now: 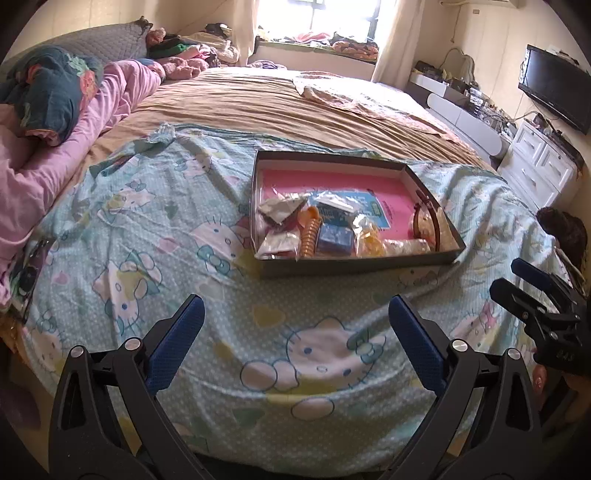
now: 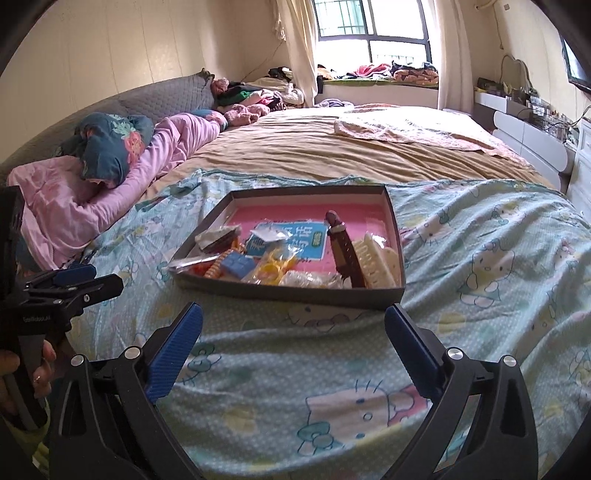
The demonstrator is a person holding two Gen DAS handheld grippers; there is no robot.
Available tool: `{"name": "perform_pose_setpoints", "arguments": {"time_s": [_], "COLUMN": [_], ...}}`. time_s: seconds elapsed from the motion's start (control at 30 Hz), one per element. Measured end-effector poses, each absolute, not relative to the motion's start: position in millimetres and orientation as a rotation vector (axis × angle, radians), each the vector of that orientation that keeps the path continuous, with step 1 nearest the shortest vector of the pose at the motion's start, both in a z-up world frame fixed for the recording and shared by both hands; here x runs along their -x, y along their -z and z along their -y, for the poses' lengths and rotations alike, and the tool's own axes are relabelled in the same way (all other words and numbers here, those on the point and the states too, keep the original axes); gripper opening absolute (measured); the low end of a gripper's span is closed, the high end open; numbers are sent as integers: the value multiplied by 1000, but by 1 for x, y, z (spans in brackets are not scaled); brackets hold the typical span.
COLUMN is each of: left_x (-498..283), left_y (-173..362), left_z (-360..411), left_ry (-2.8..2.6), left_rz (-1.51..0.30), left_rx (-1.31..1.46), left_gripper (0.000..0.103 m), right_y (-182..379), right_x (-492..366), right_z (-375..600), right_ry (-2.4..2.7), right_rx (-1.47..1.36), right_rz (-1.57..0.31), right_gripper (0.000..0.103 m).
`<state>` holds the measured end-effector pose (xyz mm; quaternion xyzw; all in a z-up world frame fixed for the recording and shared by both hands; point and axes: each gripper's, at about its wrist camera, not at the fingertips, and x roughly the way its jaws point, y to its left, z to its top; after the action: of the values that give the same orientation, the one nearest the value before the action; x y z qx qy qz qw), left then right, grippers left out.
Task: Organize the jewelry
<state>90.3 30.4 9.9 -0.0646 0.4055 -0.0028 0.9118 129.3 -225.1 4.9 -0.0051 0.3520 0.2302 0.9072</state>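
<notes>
A shallow dark box (image 1: pixel 354 264) with a pink floor sits on the cartoon-cat bedsheet; it also shows in the right wrist view (image 2: pixel 295 293). Inside lie small plastic packets (image 1: pixel 282 208), an orange coil (image 1: pixel 309 236), a blue case (image 1: pixel 334 239), a yellow piece (image 2: pixel 275 266), a brown strap (image 2: pixel 345 251) and a cream comb (image 2: pixel 376 258). My left gripper (image 1: pixel 295 314) is open and empty, short of the box. My right gripper (image 2: pixel 293 321) is open and empty, just before the box's near wall. Each gripper shows at the other view's edge.
Pink quilt and blue patterned pillow (image 1: pixel 48 96) lie at the left. A tan sheet (image 1: pixel 280 103) covers the far bed. White drawers (image 1: pixel 543 162) and a wall TV (image 1: pixel 554 85) stand at the right. Clothes pile under the window (image 2: pixel 373 33).
</notes>
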Motion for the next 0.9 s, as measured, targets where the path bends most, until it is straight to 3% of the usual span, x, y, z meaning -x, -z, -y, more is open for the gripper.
{"name": "perform_pose_setpoints", "arguments": {"time_s": [0.9], "left_x": [-72], "left_y": [-16], "left_z": [-25], "left_ry": [12], "left_rz": [-799], "left_rx": [119], "left_gripper": [93], "right_y": [-6], "right_x": [-118], "right_z": [227], "right_ry": [-461], "right_rx": [13], "right_rz": [-735], "right_gripper": [98]}}
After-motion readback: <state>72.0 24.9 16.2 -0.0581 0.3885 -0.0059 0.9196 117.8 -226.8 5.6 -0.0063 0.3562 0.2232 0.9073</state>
